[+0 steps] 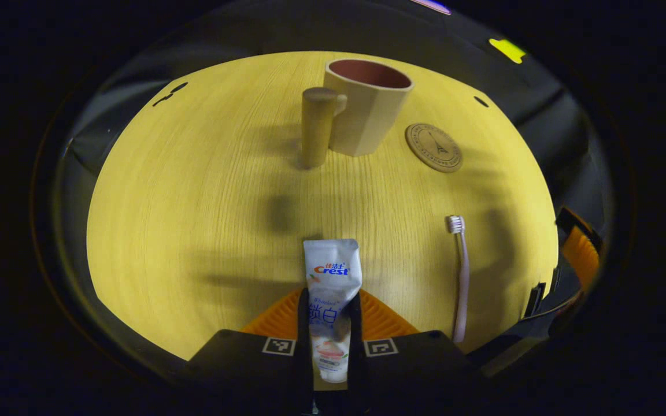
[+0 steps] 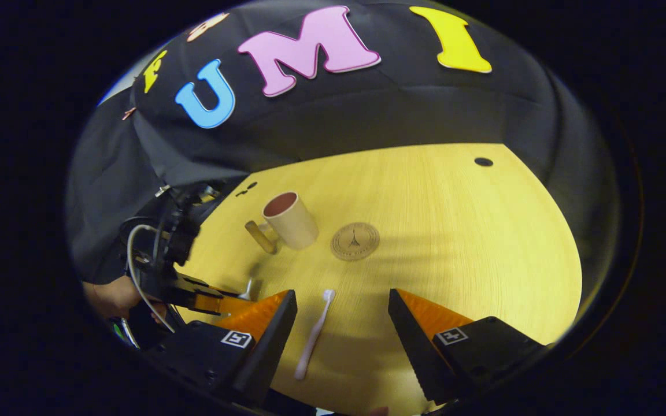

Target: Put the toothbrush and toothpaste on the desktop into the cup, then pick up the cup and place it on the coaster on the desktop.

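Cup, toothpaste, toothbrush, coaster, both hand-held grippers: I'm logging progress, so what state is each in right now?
Cup: upright on the table, empty.
Toothpaste: clamped between the left hand-held gripper's fingers, not yet in the cup.
Toothbrush: lying flat on the table, untouched.
Coaster: bare, beside the cup.
Left hand-held gripper: shut on the toothpaste.
Right hand-held gripper: open, straddling the toothbrush.

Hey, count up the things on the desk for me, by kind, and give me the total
Cup: 1
Coaster: 1
Toothbrush: 1
Toothpaste tube: 1, gripped in the left claw
Total: 4
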`<state>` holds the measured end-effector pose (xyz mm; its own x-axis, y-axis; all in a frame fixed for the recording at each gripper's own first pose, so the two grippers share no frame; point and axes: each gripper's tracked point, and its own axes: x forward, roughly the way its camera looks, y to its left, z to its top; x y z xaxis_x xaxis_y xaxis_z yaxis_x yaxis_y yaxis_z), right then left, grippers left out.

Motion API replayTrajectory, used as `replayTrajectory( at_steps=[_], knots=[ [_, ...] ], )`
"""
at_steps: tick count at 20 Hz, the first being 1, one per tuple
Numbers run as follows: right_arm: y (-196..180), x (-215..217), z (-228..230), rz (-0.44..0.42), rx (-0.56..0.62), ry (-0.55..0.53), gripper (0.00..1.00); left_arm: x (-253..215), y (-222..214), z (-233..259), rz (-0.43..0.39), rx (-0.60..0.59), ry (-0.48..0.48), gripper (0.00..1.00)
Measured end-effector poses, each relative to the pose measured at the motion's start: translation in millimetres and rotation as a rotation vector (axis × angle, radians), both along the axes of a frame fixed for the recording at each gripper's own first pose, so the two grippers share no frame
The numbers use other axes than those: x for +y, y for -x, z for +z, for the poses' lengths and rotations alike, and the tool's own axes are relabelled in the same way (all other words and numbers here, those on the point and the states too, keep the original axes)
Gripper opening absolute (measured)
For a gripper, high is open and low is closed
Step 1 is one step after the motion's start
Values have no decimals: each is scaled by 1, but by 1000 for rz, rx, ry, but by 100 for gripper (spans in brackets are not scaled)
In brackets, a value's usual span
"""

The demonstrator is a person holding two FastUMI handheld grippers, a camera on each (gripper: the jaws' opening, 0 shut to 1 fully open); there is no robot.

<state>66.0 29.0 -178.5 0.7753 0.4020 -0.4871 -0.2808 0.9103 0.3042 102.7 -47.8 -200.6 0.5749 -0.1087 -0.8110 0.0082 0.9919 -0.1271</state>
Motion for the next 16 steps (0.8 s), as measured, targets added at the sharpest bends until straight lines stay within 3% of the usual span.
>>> replayTrajectory(
  at_steps=[2,3,4,10,13,16],
  knots=[
    [6,5,-12,-25,51,27,98,2,4,11,-20,-45,48,28],
    [8,7,-18,-37,73,43,83,4,5,18,-37,-73,71,28],
    [10,11,-23,-48,91,61,97,4,8,25,-56,-103,95,28],
    [15,30,-54,-91,229,157,95,19,34,65,-136,-241,218,28],
    [12,40,-71,-101,278,211,93,35,43,78,-149,-281,235,28],
    [5,51,-81,-117,314,254,84,49,52,82,-167,-300,224,28]
  ],
)
